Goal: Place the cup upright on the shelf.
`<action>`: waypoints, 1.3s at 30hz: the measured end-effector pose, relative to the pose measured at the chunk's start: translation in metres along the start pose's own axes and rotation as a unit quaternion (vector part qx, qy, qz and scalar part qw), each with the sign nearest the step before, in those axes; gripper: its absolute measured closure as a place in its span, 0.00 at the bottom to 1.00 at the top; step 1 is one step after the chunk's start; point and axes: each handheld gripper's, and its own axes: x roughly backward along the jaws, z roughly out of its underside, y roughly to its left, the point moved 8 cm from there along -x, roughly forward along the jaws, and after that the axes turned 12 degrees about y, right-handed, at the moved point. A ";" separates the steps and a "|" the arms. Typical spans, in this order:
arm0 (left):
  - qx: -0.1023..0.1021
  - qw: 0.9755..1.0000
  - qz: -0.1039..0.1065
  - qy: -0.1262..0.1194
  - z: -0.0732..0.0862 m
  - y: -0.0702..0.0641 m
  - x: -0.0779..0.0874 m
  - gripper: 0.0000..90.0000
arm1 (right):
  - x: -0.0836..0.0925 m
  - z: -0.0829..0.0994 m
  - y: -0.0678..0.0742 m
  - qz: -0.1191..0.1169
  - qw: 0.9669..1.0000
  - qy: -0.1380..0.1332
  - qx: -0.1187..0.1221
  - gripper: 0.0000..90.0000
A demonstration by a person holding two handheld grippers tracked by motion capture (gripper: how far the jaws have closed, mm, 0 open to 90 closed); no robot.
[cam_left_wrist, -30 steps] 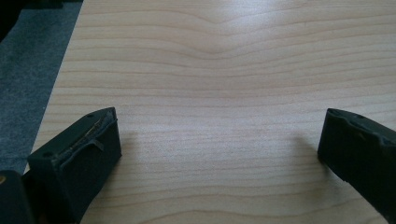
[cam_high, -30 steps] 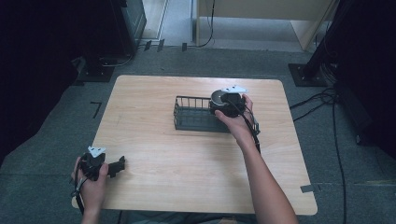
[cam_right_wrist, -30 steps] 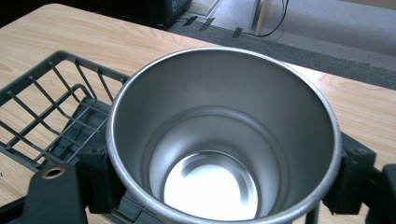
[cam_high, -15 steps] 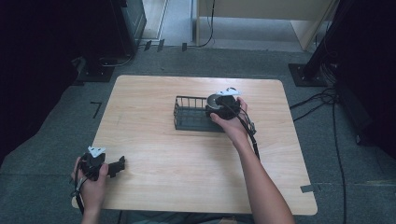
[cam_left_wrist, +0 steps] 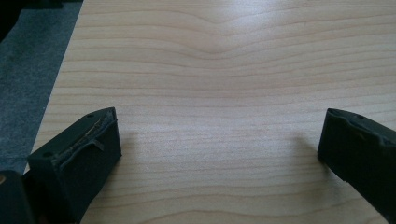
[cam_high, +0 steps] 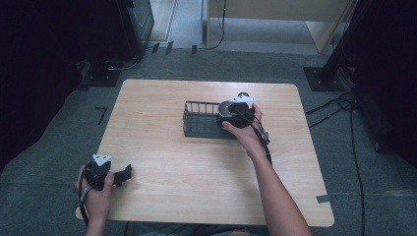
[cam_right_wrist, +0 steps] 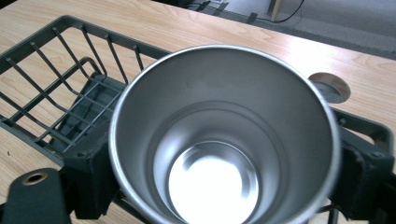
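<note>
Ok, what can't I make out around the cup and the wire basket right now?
- Right gripper view: steel cup hides the basket floor beneath it, so touching or hovering is unclear.
- High view: the right hand-held gripper and hand cover the basket's right end.
- Cup's outside wall: hidden by its own rim.

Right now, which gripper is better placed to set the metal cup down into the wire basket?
The right gripper: it holds the steel cup directly over the basket. The left gripper is open over bare table, far away.

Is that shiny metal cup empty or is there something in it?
Empty. The right gripper view looks straight into the steel cup and shows only its bare, shiny bottom.
</note>
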 end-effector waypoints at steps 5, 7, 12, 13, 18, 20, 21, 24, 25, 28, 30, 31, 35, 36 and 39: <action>0.000 1.000 0.000 0.000 0.000 0.000 0.000 0.00 | 0.004 0.000 -0.001 -0.002 1.000 0.000 0.001 0.00; 0.000 1.000 0.000 0.000 0.000 0.000 0.000 0.00 | 0.006 0.000 -0.002 -0.002 1.000 0.000 0.003 0.00; 0.000 1.000 0.000 0.000 0.000 0.000 0.000 0.00 | 0.014 0.000 -0.002 -0.010 1.000 -0.010 0.004 0.00; 0.000 1.000 0.000 0.000 0.000 0.000 0.000 0.00 | 0.016 0.000 -0.002 -0.010 1.000 -0.011 0.004 0.00; 0.000 1.000 0.000 0.000 0.000 0.000 0.000 0.00 | 0.024 0.000 -0.003 -0.013 1.000 -0.018 0.003 0.00; 0.000 1.000 0.000 0.000 0.000 0.000 0.000 0.00 | 0.031 0.000 -0.002 -0.015 1.000 -0.023 0.001 0.00; 0.000 1.000 0.000 0.000 0.000 0.000 0.000 0.00 | 0.031 0.000 -0.002 -0.015 1.000 -0.023 0.001 0.00; 0.000 1.000 0.000 0.000 0.000 0.000 0.000 0.00 | 0.038 0.002 -0.003 -0.014 1.000 -0.028 0.001 0.00; 0.000 1.000 0.000 0.000 0.000 0.000 0.000 0.00 | 0.040 0.003 -0.004 -0.013 0.999 -0.029 0.002 0.00; 0.000 1.000 0.000 0.000 0.000 0.000 0.000 0.00 | 0.046 0.007 -0.005 -0.013 1.000 -0.028 0.001 0.00; 0.000 1.000 0.000 0.000 0.000 0.000 0.000 0.00 | 0.050 0.011 -0.007 -0.012 1.000 -0.028 0.001 0.00; 0.000 1.000 0.000 0.000 0.000 0.000 0.000 0.00 | 0.052 0.013 -0.008 -0.011 1.000 -0.029 -0.001 0.00; 0.000 1.000 0.000 0.000 0.000 0.000 0.000 0.00 | 0.059 0.021 -0.013 -0.009 0.999 -0.031 -0.003 0.00; 0.000 1.000 0.000 0.000 0.000 0.000 0.000 0.00 | 0.061 0.023 -0.015 -0.009 0.999 -0.031 -0.004 0.00; 0.000 1.000 0.000 0.000 0.000 0.000 0.000 0.00 | 0.067 0.029 -0.018 -0.005 0.999 -0.032 -0.004 0.00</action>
